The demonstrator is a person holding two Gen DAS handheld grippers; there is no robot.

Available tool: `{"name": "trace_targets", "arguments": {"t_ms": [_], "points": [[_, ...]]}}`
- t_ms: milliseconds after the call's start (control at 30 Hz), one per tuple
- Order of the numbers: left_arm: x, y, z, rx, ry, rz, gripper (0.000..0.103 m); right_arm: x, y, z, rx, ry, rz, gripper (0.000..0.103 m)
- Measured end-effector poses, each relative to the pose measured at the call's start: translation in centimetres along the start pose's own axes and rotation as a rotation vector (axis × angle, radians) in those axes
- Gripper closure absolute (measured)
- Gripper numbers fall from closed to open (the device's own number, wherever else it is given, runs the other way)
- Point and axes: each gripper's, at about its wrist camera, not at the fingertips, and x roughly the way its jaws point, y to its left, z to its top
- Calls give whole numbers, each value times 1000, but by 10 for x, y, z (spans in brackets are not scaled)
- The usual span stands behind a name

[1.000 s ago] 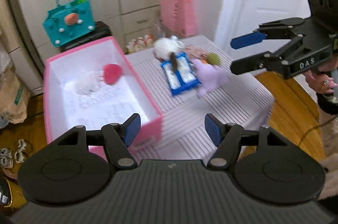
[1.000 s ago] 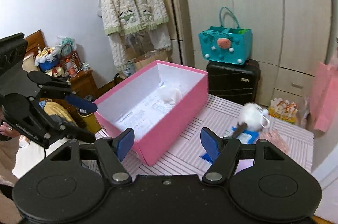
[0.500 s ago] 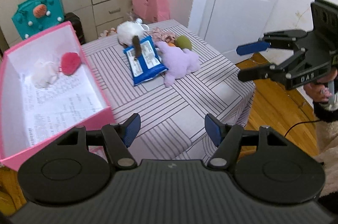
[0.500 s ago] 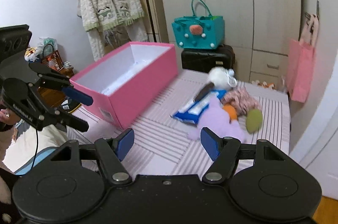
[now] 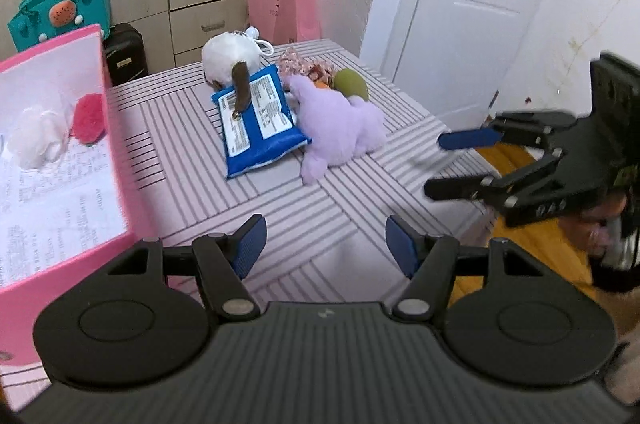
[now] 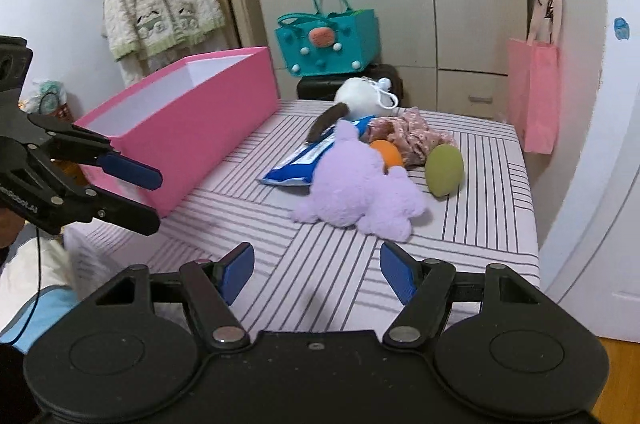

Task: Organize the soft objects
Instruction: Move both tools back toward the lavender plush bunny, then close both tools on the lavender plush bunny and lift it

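Landmark: the pink box [image 5: 116, 159], open-topped, standing on the striped table [image 5: 192, 151].
Inside the box: a white fluffy toy [image 5: 38, 137] and a red fluffy ball [image 5: 89, 119] lie side by side on printed paper at its far end.
Purple plush [image 6: 356, 183]: on the table well to the right of the box, lying flat, touching the blue packet.
Blue packet [image 5: 258, 121]: between the box and the purple plush, its far edge under a white plush.
White plush [image 5: 230, 55]: beyond the packet, farther from the box, with a brown ear hanging over the packet and a white cord loop on top.
Floral cloth [image 6: 416, 135]: behind the purple plush, on the side away from the box.
Orange ball [image 6: 386, 153]: wedged between the purple plush and the floral cloth.
Green oval toy [image 6: 444, 169]: beside the cloth, farthest from the box.
Left gripper [image 5: 322, 248]: over the table's near edge just right of the box corner; jaws apart and closing, nothing between them.
Right gripper [image 6: 316, 268]: over the near table edge, facing the purple plush; jaws spread wide, nothing held.
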Motion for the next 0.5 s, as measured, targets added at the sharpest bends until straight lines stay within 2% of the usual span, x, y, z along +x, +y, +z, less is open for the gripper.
{"name": "trace_targets", "arguments": {"t_ms": [167, 267, 500], "points": [[29, 8, 8, -48, -50, -31, 40, 33, -11, -11, 10, -56, -57, 28], [43, 13, 14, -74, -85, -39, 42, 50, -14, -13, -11, -58, -100, 28], [67, 9, 31, -36, -179, -27, 49, 63, -26, -8, 6, -68, -130, 28]]}}
